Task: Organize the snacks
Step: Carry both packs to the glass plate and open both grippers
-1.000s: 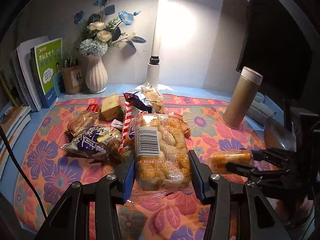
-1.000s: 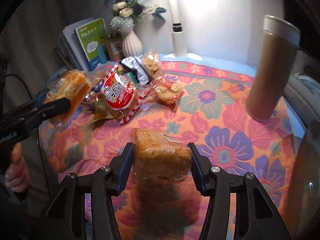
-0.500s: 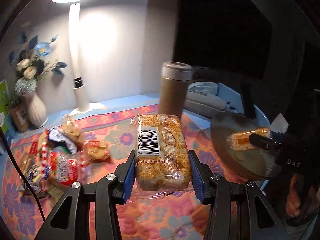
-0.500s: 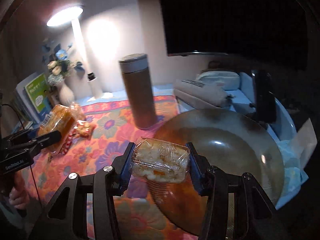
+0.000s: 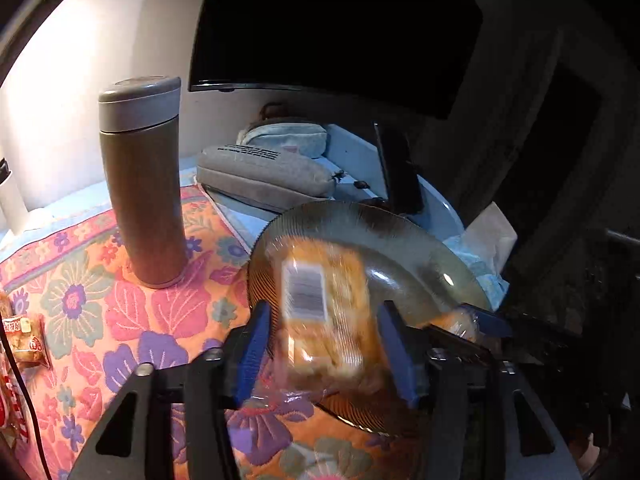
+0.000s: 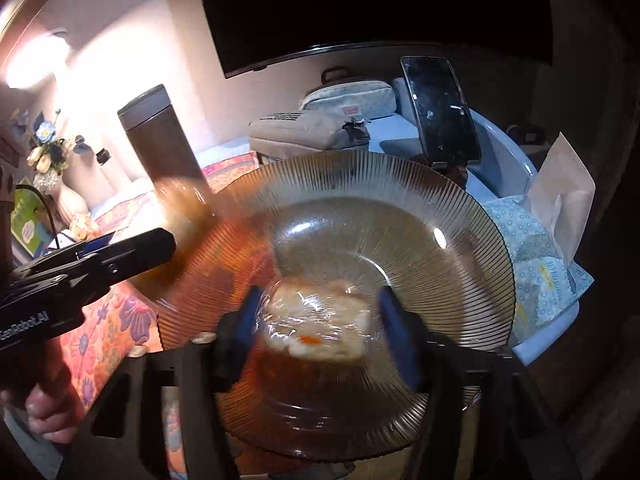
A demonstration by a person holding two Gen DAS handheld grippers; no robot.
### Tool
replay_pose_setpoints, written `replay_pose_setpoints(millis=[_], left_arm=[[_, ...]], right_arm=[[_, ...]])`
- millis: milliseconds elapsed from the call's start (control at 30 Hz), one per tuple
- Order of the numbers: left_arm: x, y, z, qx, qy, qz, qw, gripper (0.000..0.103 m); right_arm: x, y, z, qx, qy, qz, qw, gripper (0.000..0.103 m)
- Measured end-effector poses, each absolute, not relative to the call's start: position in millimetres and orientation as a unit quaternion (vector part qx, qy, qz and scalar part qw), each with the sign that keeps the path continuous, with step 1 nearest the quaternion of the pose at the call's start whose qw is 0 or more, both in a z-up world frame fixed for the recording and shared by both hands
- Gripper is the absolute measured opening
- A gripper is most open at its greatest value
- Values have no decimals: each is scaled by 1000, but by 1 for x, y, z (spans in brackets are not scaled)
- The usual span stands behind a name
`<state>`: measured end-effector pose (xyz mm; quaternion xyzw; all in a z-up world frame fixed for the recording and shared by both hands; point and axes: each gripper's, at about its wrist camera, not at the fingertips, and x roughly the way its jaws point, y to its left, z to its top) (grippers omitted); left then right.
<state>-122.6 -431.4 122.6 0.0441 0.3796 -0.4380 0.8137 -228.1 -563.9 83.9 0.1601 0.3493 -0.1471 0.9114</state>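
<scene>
- Step in hand, by my reading: letting two wrapped snacks go onto the ribbed glass plate (image 6: pixel 460 280) at the table's right end, beside the floral cloth (image 5: pixel 120 320).
- Left gripper (image 5: pixel 324 344): jaws opening. The bread pack with barcode (image 5: pixel 320 312) sits between them, blurred, over the plate's near-left rim; gaps show on both sides, so it looks released, likely dropping.
- Right gripper (image 6: pixel 320 336): jaws opening too. The small clear-wrapped cake (image 6: pixel 320 320) lies between them over the plate's near half; pads appear clear of the wrap, though blur makes this uncertain.
- Whether either pack already rests on the glass: cannot tell.
- To do it well: keep both tools low and level over the plate until the jaws are fully spread, then back straight out so film does not snag on a pad.
- The bread pack is near the rim; it may tip onto the cloth, so nudge it inward if it overhangs.
- Tall flask (image 5: pixel 140 184) stands just left of the plate; swing the left tool wide of it.
- More snacks (image 5: pixel 24 340) wait at the cloth's far left.
</scene>
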Motion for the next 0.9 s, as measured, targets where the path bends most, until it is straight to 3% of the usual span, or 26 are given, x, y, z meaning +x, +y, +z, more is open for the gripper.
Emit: replay_pose_setpoints(millis=[33,67,900], left_arm=[[-119,-430,122,41,378,-435,816,74],[-116,-425,123,32,373,-431,821,75],[-78,-203,155,-55,341,-273,898,75]], right_arm=[[-229,-564,86,162,345,-145,913,68],[-229,-564,86,163,342,-144,914,68],[-169,-439,111,101,347,10,932,68]])
